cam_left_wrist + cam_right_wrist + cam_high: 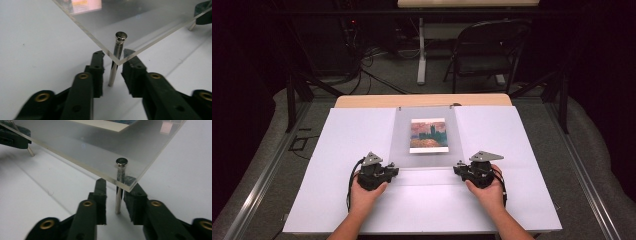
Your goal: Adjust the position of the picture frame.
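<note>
A clear acrylic sheet (424, 159) stands raised on thin metal posts over a white board (357, 140), with a small landscape picture (428, 135) under it. My left gripper (396, 171) is at the sheet's near left corner (117, 61). Its jaws (112, 53) stand open on either side of the corner post (115, 62), with a gap on both sides. My right gripper (457, 170) is at the near right corner. Its jaws (115, 182) stand open around that corner's post (119, 195), which sits close to the right-hand pad (131, 195).
The white board covers a wooden table (422, 100). A dark folding chair (492, 50) and a table leg (421, 55) stand beyond it, with cables on the floor. The opposite gripper shows far off in the left gripper view (203, 12) and the right gripper view (12, 137).
</note>
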`<action>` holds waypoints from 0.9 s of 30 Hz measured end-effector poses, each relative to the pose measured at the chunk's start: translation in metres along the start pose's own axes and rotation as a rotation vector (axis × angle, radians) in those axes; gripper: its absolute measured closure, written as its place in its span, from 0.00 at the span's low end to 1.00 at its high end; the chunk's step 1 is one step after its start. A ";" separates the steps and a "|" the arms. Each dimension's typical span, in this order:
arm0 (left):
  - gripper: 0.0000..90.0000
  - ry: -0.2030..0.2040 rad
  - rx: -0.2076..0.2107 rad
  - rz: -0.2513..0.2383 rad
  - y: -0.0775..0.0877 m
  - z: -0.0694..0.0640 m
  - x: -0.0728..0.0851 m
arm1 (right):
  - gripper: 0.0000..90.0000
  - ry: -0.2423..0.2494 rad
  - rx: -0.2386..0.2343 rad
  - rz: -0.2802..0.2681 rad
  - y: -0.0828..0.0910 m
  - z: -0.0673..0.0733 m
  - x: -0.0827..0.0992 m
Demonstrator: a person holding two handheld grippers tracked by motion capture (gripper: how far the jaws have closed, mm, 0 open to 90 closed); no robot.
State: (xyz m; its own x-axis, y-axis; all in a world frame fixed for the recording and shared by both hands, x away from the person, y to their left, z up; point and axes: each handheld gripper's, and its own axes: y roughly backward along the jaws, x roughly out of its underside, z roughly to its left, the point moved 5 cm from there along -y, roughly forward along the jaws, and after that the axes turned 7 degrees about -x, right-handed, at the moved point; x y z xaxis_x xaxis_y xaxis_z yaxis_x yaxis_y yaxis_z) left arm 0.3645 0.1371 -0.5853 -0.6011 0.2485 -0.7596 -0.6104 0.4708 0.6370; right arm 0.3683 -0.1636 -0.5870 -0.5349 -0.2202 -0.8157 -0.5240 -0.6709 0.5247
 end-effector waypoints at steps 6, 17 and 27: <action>0.59 -0.022 -0.011 -0.008 0.003 -0.004 0.003 | 0.62 0.023 0.022 0.021 0.005 0.004 0.001; 0.47 -0.012 0.008 -0.020 0.024 -0.002 0.011 | 0.47 0.077 0.066 0.045 0.025 0.011 0.009; 0.46 -0.002 0.011 -0.040 0.045 0.003 0.017 | 0.47 0.081 0.071 0.024 0.050 0.015 0.015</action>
State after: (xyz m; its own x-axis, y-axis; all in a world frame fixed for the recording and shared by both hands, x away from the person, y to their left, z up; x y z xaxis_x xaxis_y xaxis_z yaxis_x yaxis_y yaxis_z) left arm 0.3283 0.1645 -0.5701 -0.5751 0.2310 -0.7848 -0.6282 0.4898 0.6045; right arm 0.3243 -0.1903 -0.5695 -0.4943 -0.2938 -0.8181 -0.5590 -0.6133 0.5580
